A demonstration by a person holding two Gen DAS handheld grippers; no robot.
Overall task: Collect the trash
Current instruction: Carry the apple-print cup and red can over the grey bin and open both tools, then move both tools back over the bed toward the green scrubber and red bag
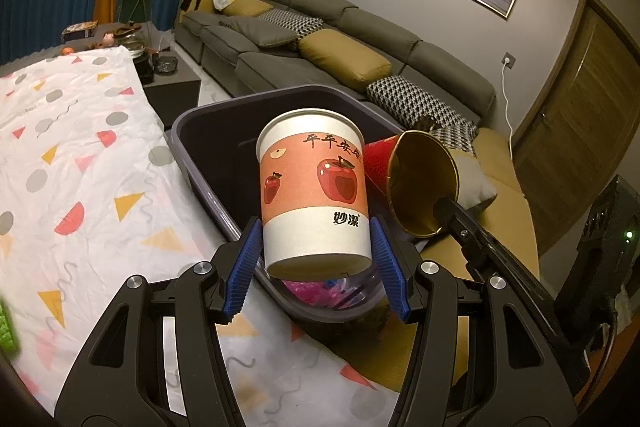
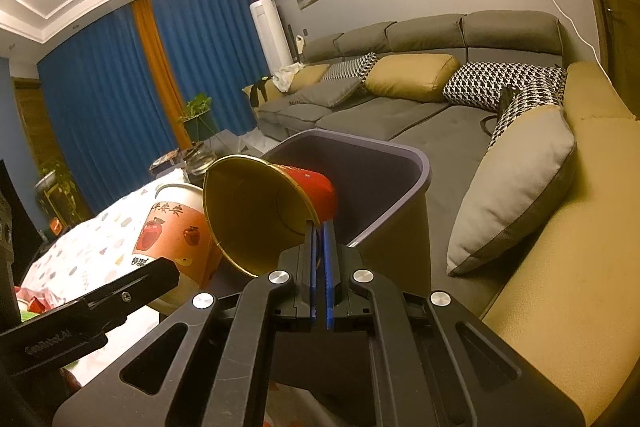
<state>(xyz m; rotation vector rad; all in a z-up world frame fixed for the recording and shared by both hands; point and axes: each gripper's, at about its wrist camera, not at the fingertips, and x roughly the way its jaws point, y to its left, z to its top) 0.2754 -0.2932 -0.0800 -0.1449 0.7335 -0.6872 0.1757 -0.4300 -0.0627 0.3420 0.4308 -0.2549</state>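
We have the apple-print paper cup clamped by its lower wall in our left gripper, held over the purple bin beside the tabletop; our right gripper is closed on the rim of the red, gold-lined cup, also above the bin; both look light, thin and crushable, so we judge a gentle hold near base or rim best; the bin's depths are mostly hidden, with only pink scraps showing.

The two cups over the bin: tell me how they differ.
The apple-print cup is white and pink; the red cup is red outside, gold inside. The apple-print cup stands nearly upright; the red cup lies tipped sideways. The left gripper spans the first's body; the right gripper pinches the second's rim. Both hang over the bin.
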